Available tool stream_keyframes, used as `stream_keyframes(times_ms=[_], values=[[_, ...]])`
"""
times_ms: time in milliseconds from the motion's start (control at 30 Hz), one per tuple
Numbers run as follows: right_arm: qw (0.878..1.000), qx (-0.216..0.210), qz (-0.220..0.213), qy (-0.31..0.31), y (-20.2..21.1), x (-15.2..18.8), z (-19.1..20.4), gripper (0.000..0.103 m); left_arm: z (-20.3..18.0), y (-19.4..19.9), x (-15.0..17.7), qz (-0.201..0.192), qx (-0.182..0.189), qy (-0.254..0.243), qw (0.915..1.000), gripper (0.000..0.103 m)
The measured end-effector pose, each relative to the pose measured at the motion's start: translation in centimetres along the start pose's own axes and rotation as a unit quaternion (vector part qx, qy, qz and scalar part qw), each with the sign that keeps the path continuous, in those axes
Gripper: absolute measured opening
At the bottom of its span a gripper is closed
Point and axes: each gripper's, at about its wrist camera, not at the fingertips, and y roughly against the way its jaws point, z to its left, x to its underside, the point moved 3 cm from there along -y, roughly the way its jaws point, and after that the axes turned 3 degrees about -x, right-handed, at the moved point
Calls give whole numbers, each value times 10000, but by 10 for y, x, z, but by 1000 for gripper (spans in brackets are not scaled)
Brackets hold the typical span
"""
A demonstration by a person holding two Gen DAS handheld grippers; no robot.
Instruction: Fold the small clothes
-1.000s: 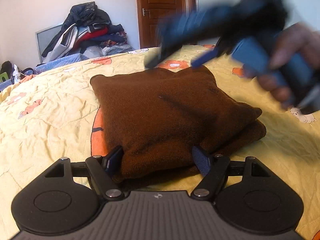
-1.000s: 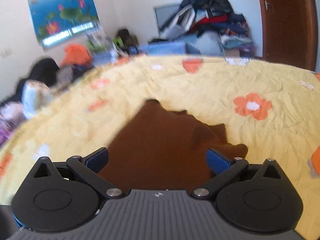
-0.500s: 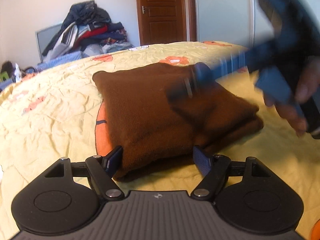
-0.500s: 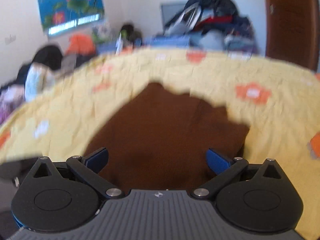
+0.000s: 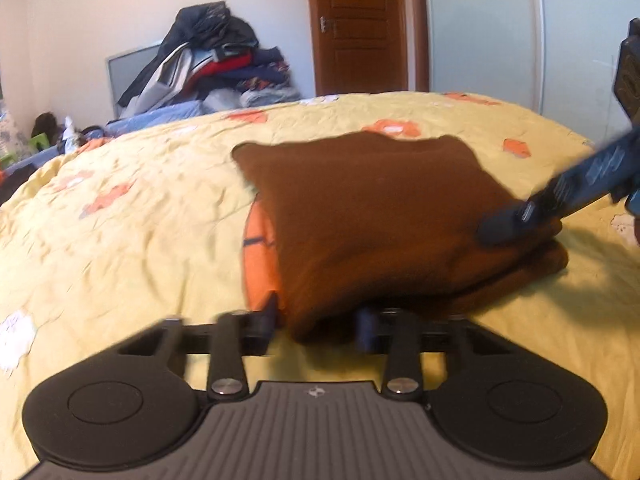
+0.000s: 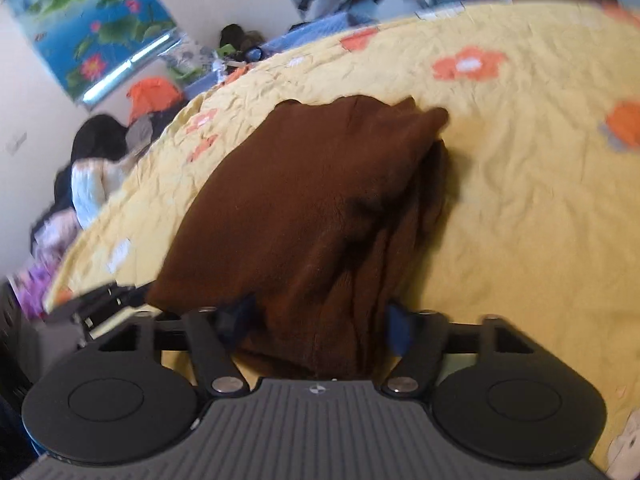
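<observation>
On yellow bedspread (image 5: 132,248), both claws, wide before, just closed, now clenched on folded brown garment (image 5: 372,216): left claw (image 5: 318,322), right claw (image 6: 316,322).

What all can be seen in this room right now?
Folded garment: one, brown, middle of the bed.
Bedspread: one, yellow with orange flowers, covering the bed.
Clothes pile: one heap, mixed colours, beyond the bed by the wall.
Door: one, brown wood, far wall.
Wardrobe: one, pale, beside the door.
Poster: one, blue-green with lotus flowers, on the wall.
Left gripper: one, black, just closed on the garment's near corner.
Right gripper: one, black, just closed on another corner.
</observation>
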Motion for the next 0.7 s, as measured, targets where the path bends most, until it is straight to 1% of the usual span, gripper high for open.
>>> stream_keyframes(times_ms=[33, 67, 133, 200, 233, 267, 300, 333, 367, 400, 433, 500, 567, 600, 667, 700], values=[[9999, 89, 48, 42, 0, -1, 1, 35, 0, 3, -3, -81, -47, 52, 9999, 12], [10000, 38, 76, 7, 3, -3, 1, 32, 3, 8, -5, -174, -99, 138, 9997, 10], [9999, 10, 60, 140, 15, -2, 3, 26, 11, 18, -4, -272, -62, 304, 9991, 6], [9997, 56, 119, 220, 20, 5, 2, 25, 17, 13, 3, -69, -34, 345, 9994, 5], [9995, 74, 218, 197, 16, 9, -4, 22, 18, 7, 10, 60, -139, 314, 9994, 5], [9997, 12, 98, 207, 16, 13, -7, 23, 18, 4, 12, 137, -167, 332, 9992, 5], [9999, -71, 64, 126, 16, 13, -9, 30, 20, 6, 10, 85, -140, 395, 9991, 5], [9998, -178, 88, -17, 16, 11, -11, 46, 20, 5, 10, 129, -136, 384, 9991, 5], [9996, -237, 114, -139, 17, 6, -11, 59, 19, 6, 11, 127, -117, 358, 9992, 5], [9996, -215, 50, -176, 20, 0, -10, 86, 19, 7, 11, 123, -71, 346, 9993, 5], [9998, -111, -144, -110, 23, -9, -9, 103, 20, 6, 12, 128, -26, 376, 9992, 5], [9982, 38, -594, 72, 30, -30, -8, 102, 25, 4, 11, 143, 68, 509, 9986, 6], [9971, 2, -756, -130, 26, -56, -16, 102, 27, 3, 11, 149, 122, 604, 9980, 6], [9965, -95, -779, -301, 21, -67, -23, 101, 27, 3, 12, 151, 129, 620, 9979, 6], [9954, -159, -627, -703, 0, -86, -39, 90, 26, 3, 11, 152, 121, 618, 9979, 7], [9950, -123, -539, -837, -11, -93, -45, 67, 26, 2, 10, 151, 111, 615, 9979, 7]])
